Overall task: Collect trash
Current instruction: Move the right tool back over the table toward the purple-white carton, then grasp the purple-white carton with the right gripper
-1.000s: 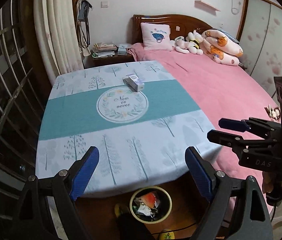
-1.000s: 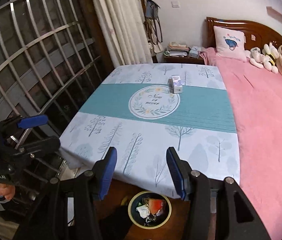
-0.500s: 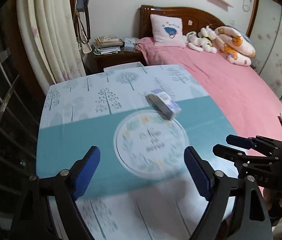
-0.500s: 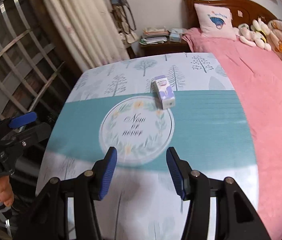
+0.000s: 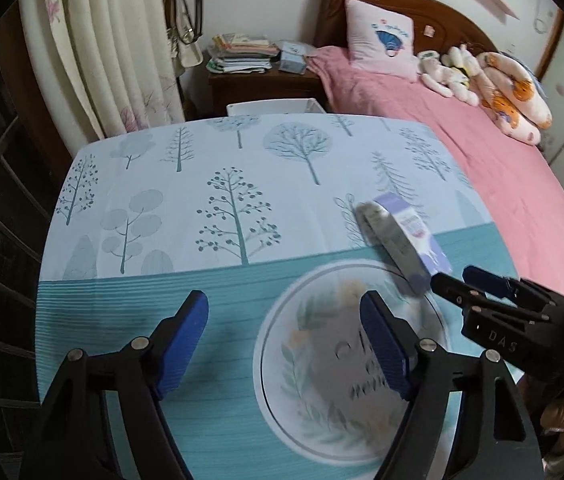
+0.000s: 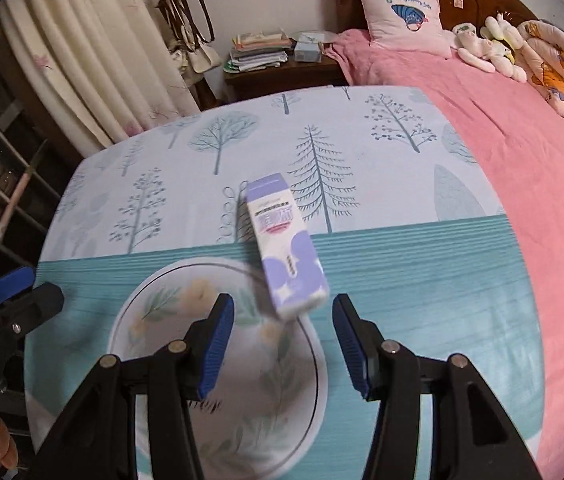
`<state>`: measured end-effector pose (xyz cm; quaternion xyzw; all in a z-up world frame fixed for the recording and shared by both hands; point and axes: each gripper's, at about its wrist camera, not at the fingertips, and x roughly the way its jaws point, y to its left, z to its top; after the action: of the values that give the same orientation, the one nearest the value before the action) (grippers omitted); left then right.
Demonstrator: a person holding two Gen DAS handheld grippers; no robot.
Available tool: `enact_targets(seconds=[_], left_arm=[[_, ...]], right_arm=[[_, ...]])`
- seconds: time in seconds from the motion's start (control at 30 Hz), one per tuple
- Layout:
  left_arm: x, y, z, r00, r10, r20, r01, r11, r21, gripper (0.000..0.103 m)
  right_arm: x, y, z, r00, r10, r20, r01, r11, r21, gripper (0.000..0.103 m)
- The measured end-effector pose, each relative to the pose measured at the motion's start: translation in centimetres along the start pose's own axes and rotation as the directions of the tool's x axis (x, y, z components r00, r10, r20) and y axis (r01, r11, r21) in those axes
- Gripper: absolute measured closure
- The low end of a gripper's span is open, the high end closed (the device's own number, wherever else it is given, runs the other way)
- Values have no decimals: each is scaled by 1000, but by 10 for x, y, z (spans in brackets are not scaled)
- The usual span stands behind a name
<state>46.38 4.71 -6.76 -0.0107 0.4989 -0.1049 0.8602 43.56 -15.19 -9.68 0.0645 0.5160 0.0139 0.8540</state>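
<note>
Right gripper (image 6: 282,332), jaws wide w/ nothing held, sits just short of the small white-and-purple cardboard carton (image 6: 286,248) lying skewed toward 11 o'clock mid-bench, so closing off-axis prob. spins it away; left gripper (image 5: 282,340) also wide, empty.

Worktop (image 6: 422,280) covered by a cloth (image 6: 210,160) printed with trees, a teal band and a round wreath emblem (image 6: 218,368); one white-and-purple carton (image 6: 286,248) lying flat, overlapping the emblem's rim.
</note>
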Motion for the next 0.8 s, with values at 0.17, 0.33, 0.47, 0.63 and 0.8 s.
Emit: enact_targets(seconds=[0.17,0.33,0.47,0.63,0.8], left_arm=[[19,5,9,1000,25,-19,-26,999,-28,26],[25,9,11,999,29,-25,-30,999,-32,26],[27,11,12,999,35,-26,-36,999,-36,26],[22,9,10,999,42,-19,-43,998,-40,27],[7,2,3,999,48,-7,-48,999,-22,28]], right_arm=[[23,4,6,999,-29,-29,28,999,-24,52],[35,5,10,998,-50,-39,49,998,-38,52],[40,5,11,998,-43,-45,41,998,-42,65],[29,11,6,1000,-19,-9,18,998,-62,66],[8,14,-1,1000,20,23,-19,998,-60,66]])
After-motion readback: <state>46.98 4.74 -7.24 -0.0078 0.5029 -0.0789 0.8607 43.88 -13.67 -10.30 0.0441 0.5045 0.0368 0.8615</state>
